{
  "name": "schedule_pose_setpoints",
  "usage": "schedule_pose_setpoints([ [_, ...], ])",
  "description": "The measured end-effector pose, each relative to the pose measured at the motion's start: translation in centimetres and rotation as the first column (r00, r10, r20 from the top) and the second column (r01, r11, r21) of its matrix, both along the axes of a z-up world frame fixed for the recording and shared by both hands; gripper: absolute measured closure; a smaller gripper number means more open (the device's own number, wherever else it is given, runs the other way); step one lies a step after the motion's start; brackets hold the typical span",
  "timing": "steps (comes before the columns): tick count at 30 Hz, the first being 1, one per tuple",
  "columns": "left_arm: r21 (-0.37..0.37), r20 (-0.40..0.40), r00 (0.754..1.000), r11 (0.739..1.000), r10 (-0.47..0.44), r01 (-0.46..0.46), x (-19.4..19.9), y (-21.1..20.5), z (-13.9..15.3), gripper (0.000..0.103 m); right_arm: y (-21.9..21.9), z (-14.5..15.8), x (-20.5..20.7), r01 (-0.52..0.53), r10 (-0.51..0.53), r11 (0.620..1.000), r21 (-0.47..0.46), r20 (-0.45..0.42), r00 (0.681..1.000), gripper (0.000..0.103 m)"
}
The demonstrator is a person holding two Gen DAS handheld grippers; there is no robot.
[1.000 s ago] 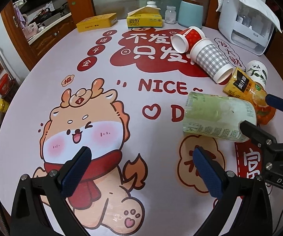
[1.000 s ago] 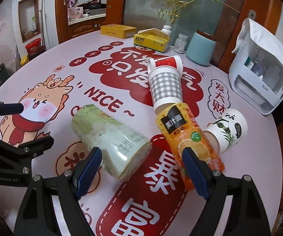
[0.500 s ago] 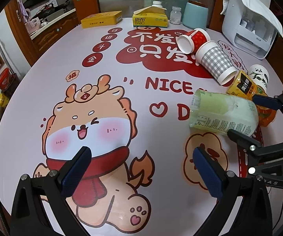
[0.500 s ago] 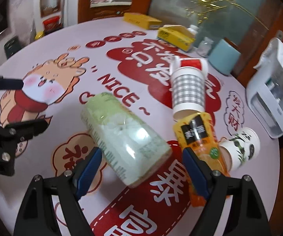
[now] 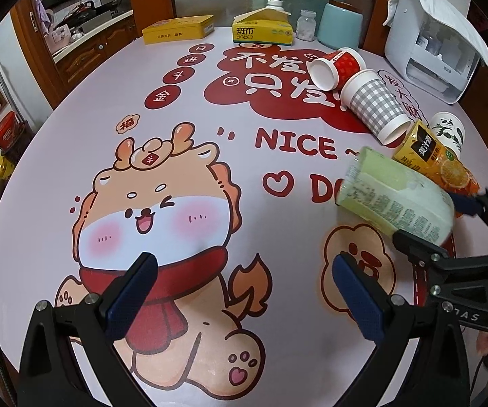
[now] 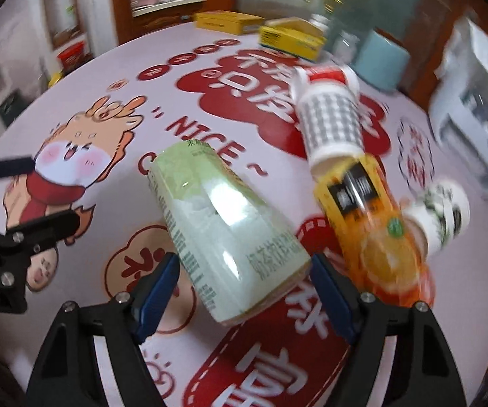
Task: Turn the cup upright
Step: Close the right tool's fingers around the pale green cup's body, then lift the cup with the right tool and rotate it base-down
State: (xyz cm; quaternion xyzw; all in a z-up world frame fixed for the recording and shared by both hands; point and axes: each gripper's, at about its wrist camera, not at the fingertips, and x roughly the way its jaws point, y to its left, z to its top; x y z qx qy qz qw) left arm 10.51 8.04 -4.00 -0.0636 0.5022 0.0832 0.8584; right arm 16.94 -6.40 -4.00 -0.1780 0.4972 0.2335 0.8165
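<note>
Green cup (image 6: 223, 237) lying tilted between right gripper (image 6: 244, 291) jaws, clamped.

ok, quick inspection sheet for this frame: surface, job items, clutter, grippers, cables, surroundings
Surface: round table with a cartoon print cloth.
Job's things: green cup on its side, wide end between the right gripper's fingers; orange cup, checked cup, red cup and panda cup also lying down.
Clutter: yellow tin, tissue box, small jar, blue canister, white appliance.
Grippers: right gripper closed on the green cup; left gripper open, empty.
Cables: nothing seen.
Surroundings: wooden cabinets.
</note>
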Motion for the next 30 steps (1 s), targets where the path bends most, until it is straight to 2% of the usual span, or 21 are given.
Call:
schedule_pose_setpoints([
  [4,-0.012,0.002,1.000,1.000,-0.008,0.008,-0.3,-0.2,0.1,0.001,-1.7,0.1,-0.9,0.165,-0.159,0.985,0.049,-0.101,0.982,0.024],
  [7,-0.021,0.000,1.000,1.000,-0.019,0.019,-0.5,-0.6,0.1,0.001,-3.7,-0.1,-1.8,0.329,-0.291,0.934,0.137,-0.241,0.926,0.024],
  [10,-0.025,-0.002,0.999,0.999,-0.032,0.032,-0.8,-1.0,0.0,0.001,-5.9,-0.6,-2.8,0.505,-0.398,0.836,0.214,-0.397,0.827,0.023],
  [13,-0.024,-0.001,0.999,0.999,-0.043,0.043,-1.1,-1.3,0.1,0.001,-7.0,-1.3,-4.0,0.605,-0.427,0.753,0.257,-0.508,0.748,0.023],
  [18,-0.024,-0.004,0.999,0.998,-0.050,0.050,-1.6,-1.4,0.3,0.001,-7.4,-1.9,-5.4,0.679,-0.423,0.676,0.286,-0.604,0.675,0.022],
  [20,-0.026,-0.005,0.999,0.998,-0.051,0.050,-1.8,-1.4,0.3,0.001,-7.3,-2.0,-5.7,0.690,-0.411,0.662,0.294,-0.627,0.661,0.022],
  [26,-0.031,-0.017,0.997,0.997,-0.071,0.071,-2.2,-1.6,0.1,0.001,-7.4,-2.4,-6.7,0.699,-0.367,0.635,0.330,-0.667,0.648,0.022],
  [28,-0.028,-0.022,0.996,0.996,-0.081,0.080,-2.4,-1.8,-0.1,0.001,-7.3,-2.3,-7.0,0.688,-0.354,0.641,0.339,-0.665,0.657,0.022],
  [30,-0.028,-0.026,0.996,0.996,-0.088,0.087,-2.4,-1.9,-0.2,0.001,-7.1,-2.0,-7.0,0.652,-0.349,0.676,0.343,-0.631,0.693,0.022],
])
